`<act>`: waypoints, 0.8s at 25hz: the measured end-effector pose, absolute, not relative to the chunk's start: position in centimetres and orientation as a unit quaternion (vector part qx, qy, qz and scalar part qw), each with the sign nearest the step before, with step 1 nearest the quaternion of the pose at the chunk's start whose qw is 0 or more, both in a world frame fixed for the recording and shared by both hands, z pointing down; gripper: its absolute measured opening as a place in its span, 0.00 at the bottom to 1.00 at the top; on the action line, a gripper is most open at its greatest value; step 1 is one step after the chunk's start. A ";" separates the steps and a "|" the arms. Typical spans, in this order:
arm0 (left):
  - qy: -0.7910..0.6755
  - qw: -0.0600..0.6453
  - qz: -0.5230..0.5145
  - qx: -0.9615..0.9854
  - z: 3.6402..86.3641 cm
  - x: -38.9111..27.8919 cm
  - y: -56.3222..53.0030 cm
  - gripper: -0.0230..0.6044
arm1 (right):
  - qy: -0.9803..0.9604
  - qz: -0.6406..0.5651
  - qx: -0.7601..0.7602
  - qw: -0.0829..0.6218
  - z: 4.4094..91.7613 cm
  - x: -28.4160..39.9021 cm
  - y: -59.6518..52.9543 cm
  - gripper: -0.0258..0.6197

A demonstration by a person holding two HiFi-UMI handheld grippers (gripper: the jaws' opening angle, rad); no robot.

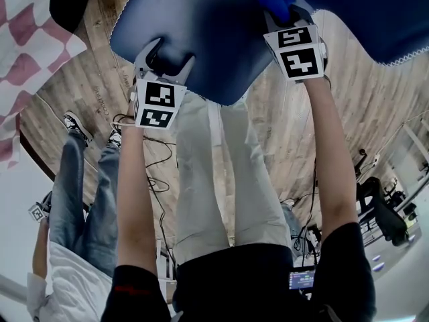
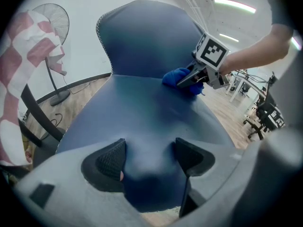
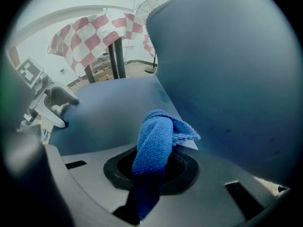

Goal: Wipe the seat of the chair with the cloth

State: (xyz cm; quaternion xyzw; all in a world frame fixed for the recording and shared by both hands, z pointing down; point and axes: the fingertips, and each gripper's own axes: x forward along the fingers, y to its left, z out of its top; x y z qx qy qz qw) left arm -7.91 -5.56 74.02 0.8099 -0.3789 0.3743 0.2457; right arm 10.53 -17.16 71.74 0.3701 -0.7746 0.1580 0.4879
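**Cloth pinched at the back of the seat, other jaws astride its front edge**

The right gripper's (image 3: 152, 167) jaws are pressed together on the one blue cloth (image 3: 158, 136). It is a looped, knitted microfibre, bunched into a fat roll that sticks out past the jaw tips. The roll lies against the chair's seat (image 2: 142, 112) right where it meets the backrest (image 2: 147, 37).

The left gripper (image 2: 150, 157) has its jaws spread wide. Its two dark, ribbed pads stand on either side of the seat's rounded front edge. From here I can't tell whether they actually bear on it.

Seat and backrest are one smooth, dark blue padded shell, with a pale stitched seam running along the backrest's edge.

Further out, a red-and-white checked fabric (image 2: 26, 79) hangs over a dark frame. One pedestal fan (image 2: 56, 22) with a round wire cage stands behind it on the wooden plank floor (image 1: 375, 113).

There are two people. One holds both grippers and wears pale trousers. The second person (image 1: 90, 200), in jeans and sneakers, stands just to that person's left.
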 end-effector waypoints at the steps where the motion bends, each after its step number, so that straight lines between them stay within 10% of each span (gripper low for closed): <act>1: -0.379 0.246 0.375 0.810 74.0 -7.9 -5.5 0.57 | -0.772 0.159 0.374 0.488 71.8 11.0 -17.3 0.12; 20: -0.375 0.248 0.378 0.809 74.4 -7.8 -5.8 0.57 | -0.743 0.177 0.418 0.491 72.0 14.5 -18.1 0.12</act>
